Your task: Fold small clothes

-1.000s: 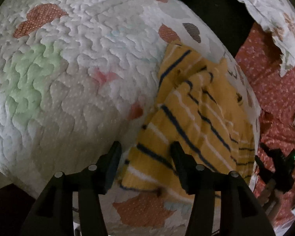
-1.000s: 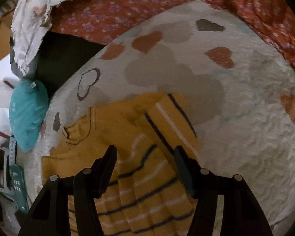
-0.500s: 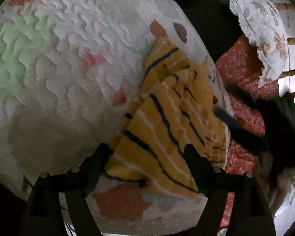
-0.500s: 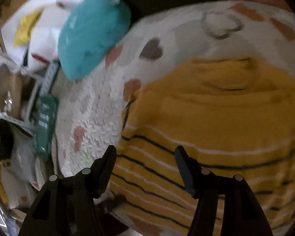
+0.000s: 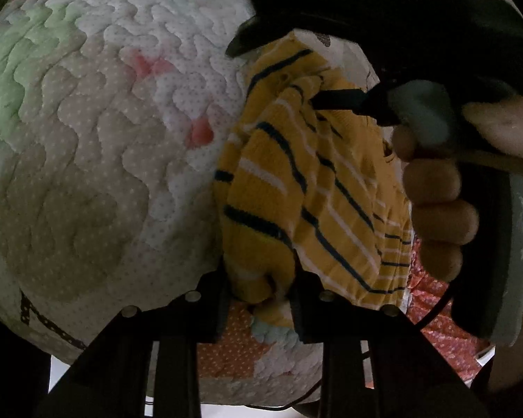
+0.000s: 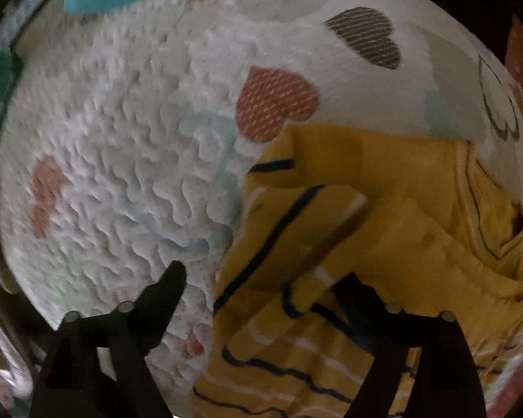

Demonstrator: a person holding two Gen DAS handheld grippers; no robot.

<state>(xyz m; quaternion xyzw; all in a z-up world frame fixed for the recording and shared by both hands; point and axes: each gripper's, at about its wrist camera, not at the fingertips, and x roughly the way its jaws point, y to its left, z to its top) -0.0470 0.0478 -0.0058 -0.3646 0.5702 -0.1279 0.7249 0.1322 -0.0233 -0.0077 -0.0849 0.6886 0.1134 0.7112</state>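
Change since a second ago: the right gripper has swung across from the far side and now hangs over the garment's upper half; the hand that carries it fills the right of the left wrist view. The left gripper has barely shifted.
Garment: a small mustard-yellow knitted sweater with navy and white stripes lies partly folded near the edge of the white quilted bedspread with heart patches.
Left fingers: they have just been closing and are clenched on a bunched corner of the sweater's lower hem, probably to pin and lift that end.
Right fingers: they have just been opening; spread wide and empty, they straddle the sweater's side edge, one over quilt, one over knit.
Why so held: likely a grip at each end, so the next fold stays even.
Risk: the loose knit may slump between the two grips.
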